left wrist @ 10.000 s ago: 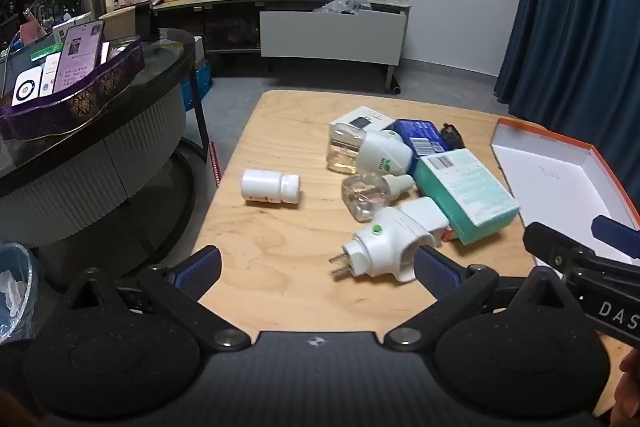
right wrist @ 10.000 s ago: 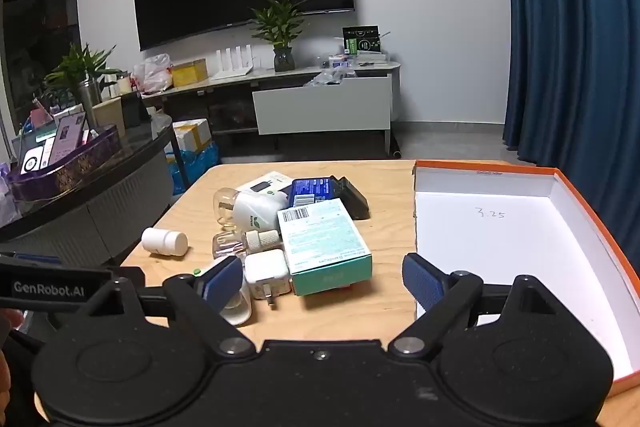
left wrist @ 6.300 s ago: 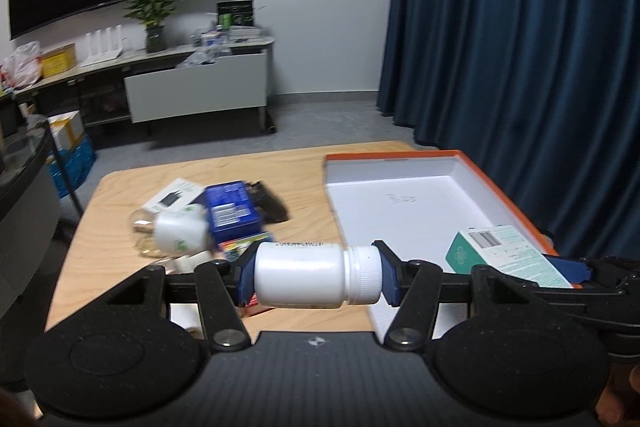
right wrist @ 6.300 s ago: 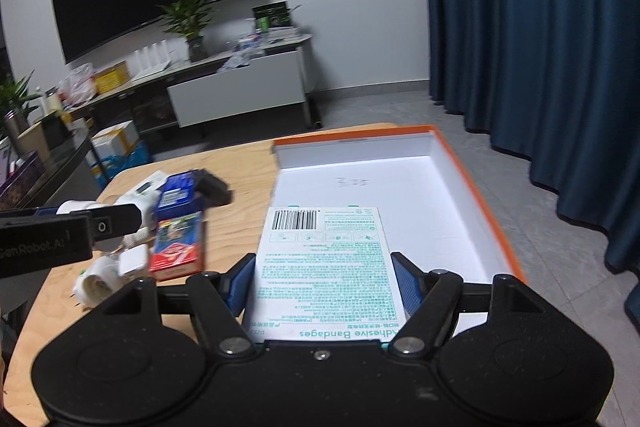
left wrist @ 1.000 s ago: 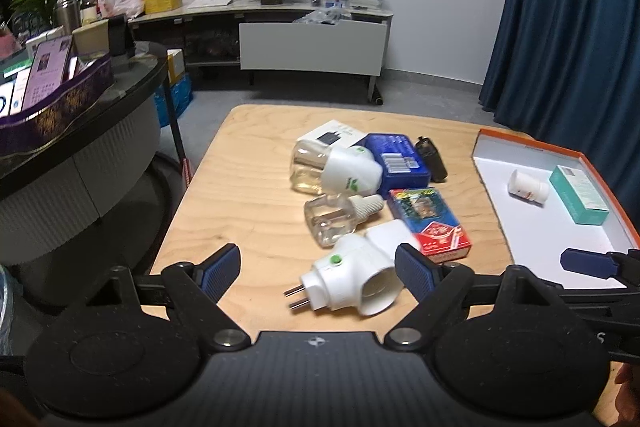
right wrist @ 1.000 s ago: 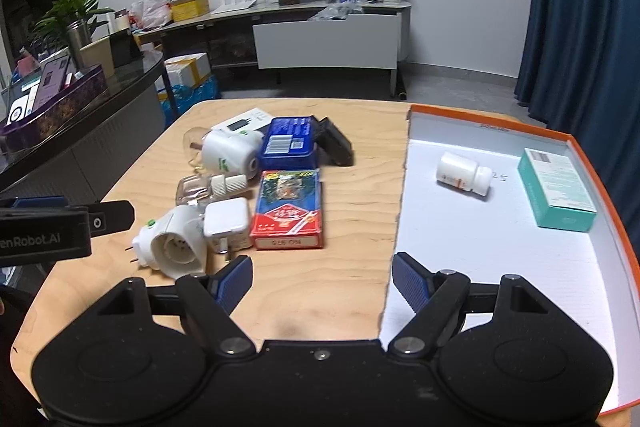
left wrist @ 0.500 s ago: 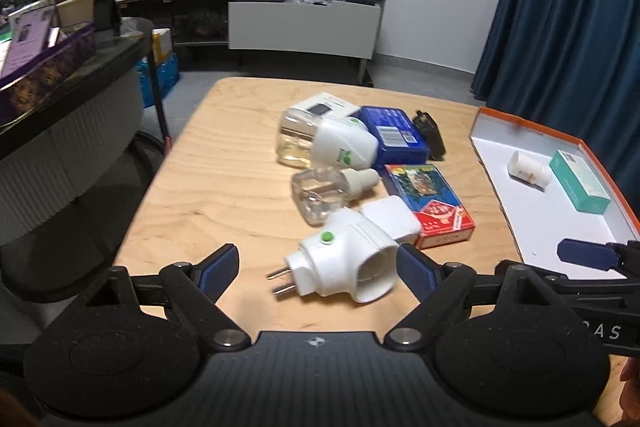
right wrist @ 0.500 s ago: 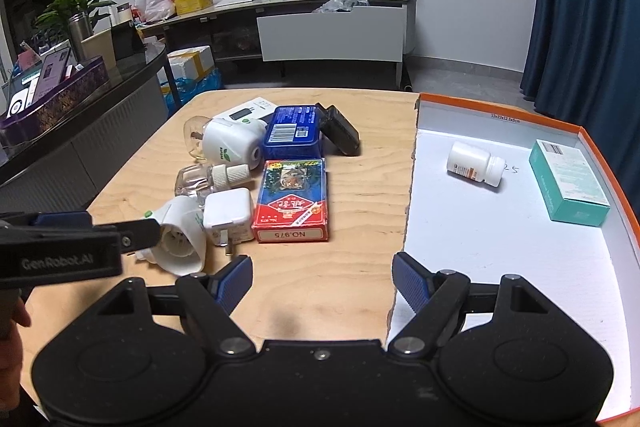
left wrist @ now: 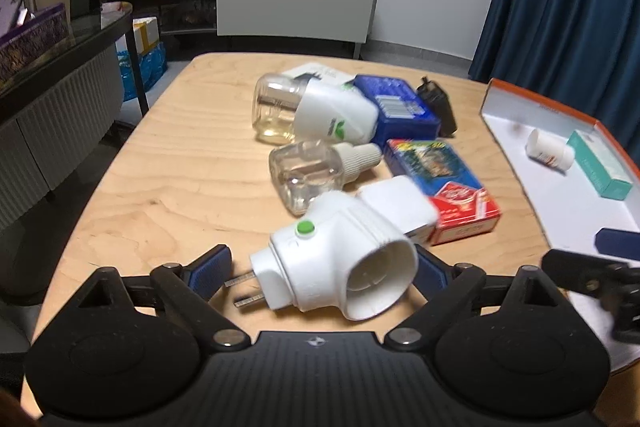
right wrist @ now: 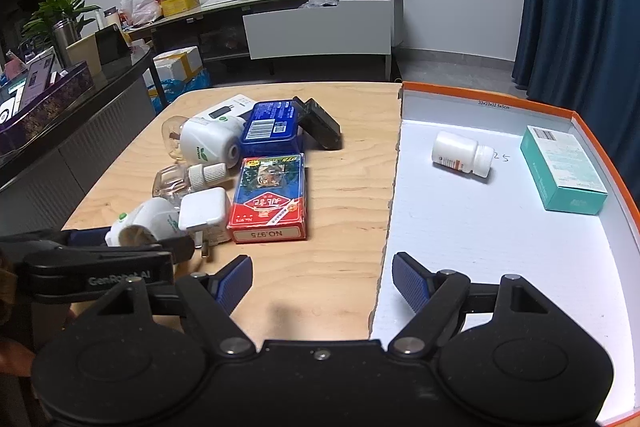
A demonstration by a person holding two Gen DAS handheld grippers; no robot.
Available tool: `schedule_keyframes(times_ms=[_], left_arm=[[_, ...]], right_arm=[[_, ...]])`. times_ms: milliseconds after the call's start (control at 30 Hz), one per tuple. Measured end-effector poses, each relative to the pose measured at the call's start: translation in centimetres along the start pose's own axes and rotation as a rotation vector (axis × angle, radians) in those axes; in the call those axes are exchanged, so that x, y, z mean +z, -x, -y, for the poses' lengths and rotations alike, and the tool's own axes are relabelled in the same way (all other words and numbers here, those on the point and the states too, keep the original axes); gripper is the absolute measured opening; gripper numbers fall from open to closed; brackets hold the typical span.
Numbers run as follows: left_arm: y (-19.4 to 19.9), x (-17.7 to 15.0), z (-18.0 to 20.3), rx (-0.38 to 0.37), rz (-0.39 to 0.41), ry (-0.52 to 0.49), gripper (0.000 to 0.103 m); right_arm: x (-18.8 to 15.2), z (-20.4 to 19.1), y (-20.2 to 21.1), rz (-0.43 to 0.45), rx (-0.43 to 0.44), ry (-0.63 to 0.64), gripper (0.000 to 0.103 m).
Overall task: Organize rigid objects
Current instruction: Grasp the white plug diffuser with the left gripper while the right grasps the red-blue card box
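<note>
I have the left gripper (left wrist: 320, 269) low over the near left part of the table (left wrist: 192, 163), its jaws opening wide with the white plug-in heater (left wrist: 336, 259) lying between them; neither pad looks to be pressing on it, though the right pad is partly hidden behind the heater's round mouth, so I can't rule out a light touch there. The heater's long axis runs nearly across the gap between the jaws, prongs toward the left finger and open socket toward the right, which means I judge a closing would squeeze it end to end rather than across its body; that is the relation my next move hangs on. My left hand is far the nearer one to it. The right gripper (right wrist: 322, 281) stands wide open and empty, straddling the left edge of the orange-rimmed box (right wrist: 592, 131), where the white pill bottle (right wrist: 462, 153) and the teal carton (right wrist: 564, 169) already lie toward its far side. Touching the heater on its far side is a white charger cube (left wrist: 400, 207), with a clear refill bottle (left wrist: 308, 175) just beyond. The left view is motion-blurred, and from the right wrist the heater is mostly hidden behind the left gripper's finger.
</note>
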State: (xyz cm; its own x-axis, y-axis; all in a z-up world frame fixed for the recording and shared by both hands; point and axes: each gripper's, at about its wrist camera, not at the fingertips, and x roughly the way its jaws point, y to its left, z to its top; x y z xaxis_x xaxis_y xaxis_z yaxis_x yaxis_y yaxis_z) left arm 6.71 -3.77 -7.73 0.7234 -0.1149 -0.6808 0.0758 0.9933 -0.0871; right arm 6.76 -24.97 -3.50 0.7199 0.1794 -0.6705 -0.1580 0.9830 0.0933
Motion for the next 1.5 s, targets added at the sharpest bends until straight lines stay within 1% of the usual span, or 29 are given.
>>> schedule_keyframes(times_ms=[67,200,433,633,733,933,1000,1033,1100,1133,1200,1300,1500], left_arm=[[0.0,0.0,-0.3,0.009,0.017,-0.011,0.093],[0.0,0.2,-1.0,-0.011,0.036,-0.010,0.092],[0.5,0.6,-1.8,0.007,0.066,-0.008,0.092],[1.3,0.9,-2.8,0.026,0.083,-0.004,0.092],[1.6,1.1,-3.3,0.033,0.096,0.001,0.092],[2.0,1.7,-3.9,0.037,0.115,0.012,0.092],[2.0,1.9,-4.1,0.036,0.119,0.018,0.092],[2.0,2.0,-4.2,0.037,0.120,0.020,0.092],[2.0,2.1,-4.2,0.037,0.121,0.019,0.092],[2.0,2.1,-4.1,0.039,0.123,0.018,0.092],[2.1,2.1,-4.2,0.039,0.125,0.021,0.092],[2.4,2.2,-4.0,0.041,0.129,0.021,0.092],[3.8,2.4,-3.3,0.039,0.149,0.023,0.092]], right_arm=[[0.0,-0.1,-0.3,-0.002,0.003,0.002,0.091],[0.2,-0.5,-0.9,-0.012,0.012,0.011,0.091],[1.1,-1.6,-2.5,-0.019,0.022,0.030,0.091],[3.3,-2.3,-5.3,-0.026,0.031,0.027,0.091],[4.5,-2.4,-7.0,-0.037,0.020,0.030,0.091],[6.2,-2.8,-10.0,-0.088,0.065,0.012,0.091],[6.2,-3.6,-10.9,-0.121,0.069,0.039,0.090],[6.1,-4.0,-11.1,-0.119,0.063,0.062,0.092],[5.8,-4.8,-11.2,-0.101,0.035,0.097,0.080],[5.7,-5.0,-11.0,-0.089,0.014,0.111,0.072],[5.5,-4.9,-10.8,-0.089,0.027,0.098,0.071],[5.2,-4.5,-9.8,-0.076,0.013,0.081,0.071],[4.2,-4.2,-5.7,-0.027,0.016,0.083,0.071]])
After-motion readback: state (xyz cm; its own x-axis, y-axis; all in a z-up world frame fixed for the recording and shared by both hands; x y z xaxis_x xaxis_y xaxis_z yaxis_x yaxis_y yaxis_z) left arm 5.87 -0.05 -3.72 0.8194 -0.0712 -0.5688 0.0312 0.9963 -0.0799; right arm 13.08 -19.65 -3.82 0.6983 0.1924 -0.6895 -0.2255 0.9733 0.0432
